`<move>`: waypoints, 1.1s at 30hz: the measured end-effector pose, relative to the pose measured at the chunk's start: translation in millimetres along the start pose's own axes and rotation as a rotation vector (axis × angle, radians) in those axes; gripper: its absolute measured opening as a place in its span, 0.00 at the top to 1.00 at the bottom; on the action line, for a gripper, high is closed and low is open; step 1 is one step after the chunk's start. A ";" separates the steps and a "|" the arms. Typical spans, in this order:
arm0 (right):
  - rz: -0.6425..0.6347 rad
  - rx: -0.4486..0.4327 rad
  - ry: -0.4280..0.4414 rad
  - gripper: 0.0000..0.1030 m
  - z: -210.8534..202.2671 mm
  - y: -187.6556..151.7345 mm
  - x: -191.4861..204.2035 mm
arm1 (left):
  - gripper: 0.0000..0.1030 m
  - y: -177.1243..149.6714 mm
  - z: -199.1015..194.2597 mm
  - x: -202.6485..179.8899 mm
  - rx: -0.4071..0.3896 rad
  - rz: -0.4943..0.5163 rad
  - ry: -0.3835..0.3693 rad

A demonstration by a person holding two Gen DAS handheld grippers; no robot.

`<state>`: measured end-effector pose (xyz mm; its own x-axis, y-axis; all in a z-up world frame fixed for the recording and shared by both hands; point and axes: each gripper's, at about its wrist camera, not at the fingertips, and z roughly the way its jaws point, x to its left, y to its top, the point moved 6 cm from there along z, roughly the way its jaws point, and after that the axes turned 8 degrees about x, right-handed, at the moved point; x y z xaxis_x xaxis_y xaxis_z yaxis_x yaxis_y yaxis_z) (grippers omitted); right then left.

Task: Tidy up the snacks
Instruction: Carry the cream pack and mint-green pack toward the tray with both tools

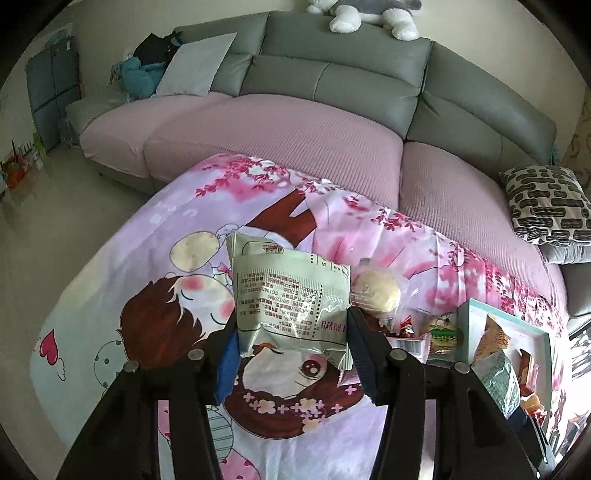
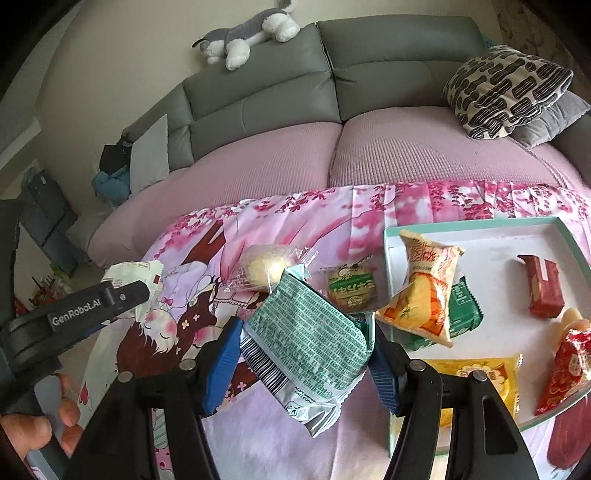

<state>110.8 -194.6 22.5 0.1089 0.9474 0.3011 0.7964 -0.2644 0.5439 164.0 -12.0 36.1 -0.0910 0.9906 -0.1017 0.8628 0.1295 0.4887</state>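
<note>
The left gripper (image 1: 293, 332) holds a pale green packet (image 1: 291, 291) by its lower part, one pad pressed to each side, and the packet hangs clear above the cartoon cloth (image 1: 147, 295) that covers the desk. The right gripper (image 2: 306, 354) clamps a green-and-silver packet (image 2: 308, 339) between its blue pads (image 2: 221, 365), tilted, with the barcode end toward the left pad, also lifted off the cloth. To the right lies a shallow tray (image 2: 480, 223) with a teal rim and a white floor. In it are an orange-yellow pouch (image 2: 424, 288) standing on end, a dark green packet (image 2: 463, 306) partly behind that pouch, a dark red bar (image 2: 543, 291), a yellow packet (image 2: 480, 380) near the front edge and a red-and-gold packet (image 2: 565, 369) at the right side. On the cloth, left of the tray, a round yellow cake in clear wrap (image 2: 266, 273) and a round green-labelled biscuit (image 2: 351, 288) sit close together but apart. In the right wrist view, the left gripper comes in from the left edge with its packet at the tip, and the fingers of a hand (image 2: 55, 417) show wrapped round its handle. Behind the desk runs a grey sofa (image 1: 369, 74) with pink seat covers; a patterned cushion (image 2: 506, 92) lies at its right end and a plush dog (image 2: 255, 33) on top of the backrest.
</note>
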 end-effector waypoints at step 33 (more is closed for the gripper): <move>0.443 -0.173 -0.171 0.35 -83.4 12.2 -231.7 | 0.47 -50.5 -18.2 -210.5 -0.021 0.403 -0.194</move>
<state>45.7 -432.4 24.7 0.5214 0.7497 0.4076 0.5430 -0.6600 0.5192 130.5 -226.3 48.7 0.3469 0.9360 -0.0599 0.8000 -0.2619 0.5397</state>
